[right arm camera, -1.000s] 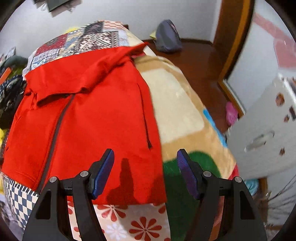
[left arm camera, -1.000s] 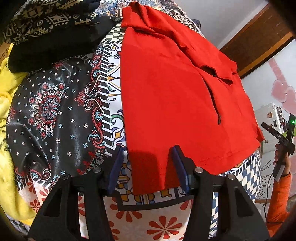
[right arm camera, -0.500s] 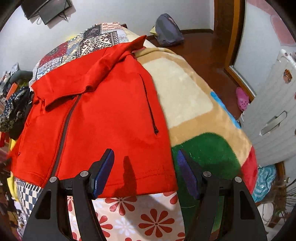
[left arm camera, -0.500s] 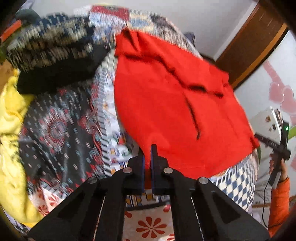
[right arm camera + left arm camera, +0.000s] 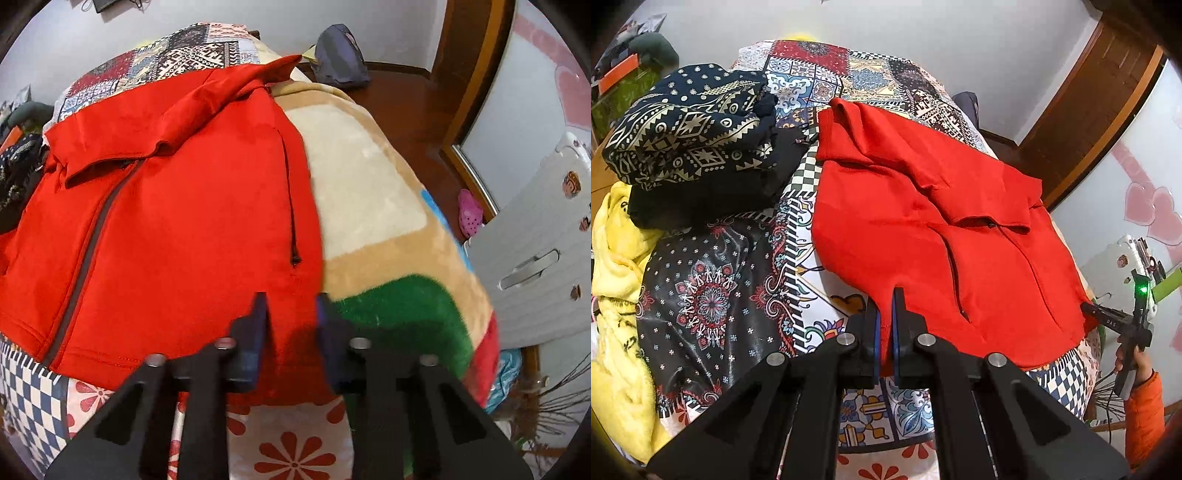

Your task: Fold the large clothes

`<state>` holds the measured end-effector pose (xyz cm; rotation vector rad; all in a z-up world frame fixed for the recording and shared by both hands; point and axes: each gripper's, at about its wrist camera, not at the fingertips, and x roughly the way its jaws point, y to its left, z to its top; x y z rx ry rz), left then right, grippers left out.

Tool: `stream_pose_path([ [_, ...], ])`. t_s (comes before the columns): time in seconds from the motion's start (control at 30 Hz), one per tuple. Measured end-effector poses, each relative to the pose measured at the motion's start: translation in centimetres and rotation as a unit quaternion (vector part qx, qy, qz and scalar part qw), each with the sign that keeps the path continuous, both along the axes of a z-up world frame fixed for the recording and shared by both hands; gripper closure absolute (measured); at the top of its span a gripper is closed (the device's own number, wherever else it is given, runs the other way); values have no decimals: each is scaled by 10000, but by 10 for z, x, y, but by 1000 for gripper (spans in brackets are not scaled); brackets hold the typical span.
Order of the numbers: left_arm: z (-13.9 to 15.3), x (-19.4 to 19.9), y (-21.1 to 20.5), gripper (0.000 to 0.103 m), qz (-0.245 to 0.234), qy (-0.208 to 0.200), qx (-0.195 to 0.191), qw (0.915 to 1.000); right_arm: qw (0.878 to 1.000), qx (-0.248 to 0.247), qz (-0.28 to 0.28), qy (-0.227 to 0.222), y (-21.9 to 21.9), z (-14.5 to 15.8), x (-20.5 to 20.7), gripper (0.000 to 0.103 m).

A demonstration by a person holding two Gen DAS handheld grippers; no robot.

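Observation:
A red zip jacket [image 5: 923, 221] lies spread on the bed, collar at the far end. My left gripper [image 5: 884, 306] is shut on its near left hem corner, and the cloth there rises off the bedspread. In the right wrist view the jacket [image 5: 166, 221] fills the left half. My right gripper [image 5: 291, 314] straddles the near right hem corner. Its jaws are closing, blurred, with red cloth between them and a gap still showing. A hand in an orange sleeve [image 5: 1137, 363] holds that gripper at the far right of the left wrist view.
Dark patterned clothes [image 5: 690, 147] are piled at the back left, next to a yellow blanket [image 5: 613, 295]. A beige and green plush blanket [image 5: 369, 184] lies right of the jacket. Past the bed stand a white cabinet [image 5: 535, 258] and a grey bag [image 5: 340, 55] on the floor.
My left gripper shut on the hem corner and rose, pulling the cloth up. My right gripper stayed in place and its jaws narrowed around the other corner.

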<state>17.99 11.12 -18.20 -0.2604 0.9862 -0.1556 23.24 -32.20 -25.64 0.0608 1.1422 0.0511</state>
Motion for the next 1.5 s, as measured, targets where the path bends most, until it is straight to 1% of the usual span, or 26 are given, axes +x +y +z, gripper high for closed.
stream_pose_path([
  [0.03,1,1,0,100,-12,-14,-10,10000,10000,45,30,-24,-1,4,1,91],
  [0.1,4,5,-2,100,-43,-51,8,10000,9998,149,64,-116,-2,13,2,94],
  [0.23,14,16,-6,100,-108,-152,35,9998,9989,296,135,-344,1,35,14,94],
  [0.33,24,27,-9,100,-151,-285,50,9995,9973,343,179,-626,7,54,28,94],
  [0.47,39,53,-12,100,-196,-441,-4,9988,9948,446,317,-854,17,68,54,94],
  [0.53,46,69,-10,100,-162,-504,-39,9986,9929,366,430,-1050,26,79,74,94],
  [0.57,50,79,-8,100,-111,-541,-21,9985,9921,339,461,-1116,30,83,81,94],
  [0.63,58,101,-5,100,2,-604,49,9982,9901,272,486,-1290,37,95,108,94],
  [0.73,67,136,3,100,209,-660,150,9975,9887,191,448,-1417,43,106,145,94],
  [0.8,68,166,8,100,359,-658,201,9970,9889,130,384,-1428,47,109,179,94],
  [0.87,62,194,13,100,491,-597,292,9966,9899,104,281,-1389,50,105,205,94],
  [0.9,56,213,16,100,587,-544,372,9961,9909,96,224,-1325,52,101,222,94],
  [0.97,46,238,21,100,673,-431,436,9958,9925,55,90,-1217,56,90,246,94],
  [1.03,26,267,26,100,791,-205,490,9954,9944,44,-13,-1059,61,74,269,94],
  [1.07,15,278,28,100,791,-68,457,9958,9952,76,-51,-970,61,69,278,94],
  [1.1,6,286,28,99,767,48,452,9960,9961,83,-79,-872,64,60,287,94],
  [1.13,-5,296,28,99,806,181,533,9952,9968,57,-114,-794,68,50,294,94],
  [1.23,-28,313,28,99,842,481,770,9923,9973,-88,-184,-700,74,32,300,93],
  [1.27,-33,316,29,99,811,550,769,9922,9974,-126,-183,-686,73,32,303,92],
  [1.37,-35,320,35,96,730,725,569,9931,9968,-342,-214,-688,72,33,303,82],
  [1.4,-33,321,38,95,717,778,481,9932,9959,-458,-233,-747,72,37,300,74],
  [1.43,-30,322,39,95,728,803,410,9933,9946,-592,-269,-805,71,43,301,63],
  [1.5,-16,320,46,92,774,766,215,9938,9916,-808,-303,-963,69,58,299,52],
])
